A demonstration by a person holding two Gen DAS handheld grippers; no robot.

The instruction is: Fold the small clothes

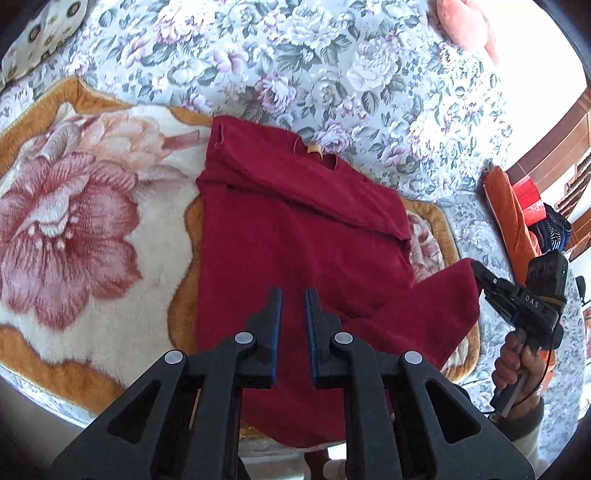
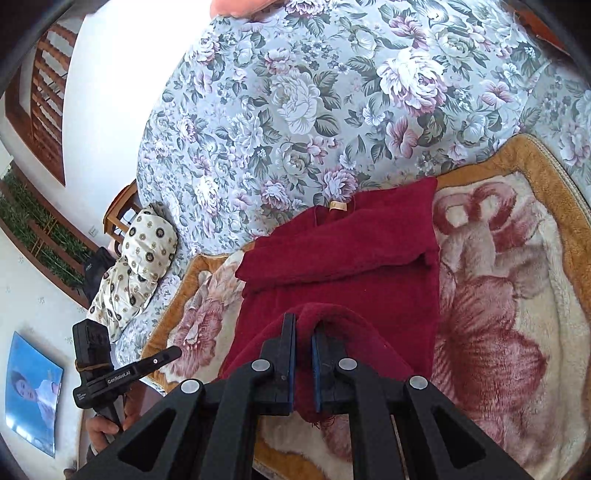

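Note:
A dark red garment (image 1: 288, 229) lies on a plush flower blanket (image 1: 81, 206), with its top part folded down across it. My left gripper (image 1: 293, 295) hovers over the garment's lower middle, jaws slightly apart, holding nothing. My right gripper (image 2: 303, 325) is shut on a fold of the red garment (image 2: 343, 258) and lifts its right sleeve or corner. The right gripper also shows in the left wrist view (image 1: 480, 275), pinching the raised cloth at the right.
The blanket lies on a floral bedspread (image 1: 332, 66). A patterned pillow (image 2: 136, 258) and a pink cushion (image 1: 465, 26) lie on the bed. Orange and dark clothes (image 1: 517, 221) are piled at the right edge. A wall poster (image 2: 33, 391) hangs at the left.

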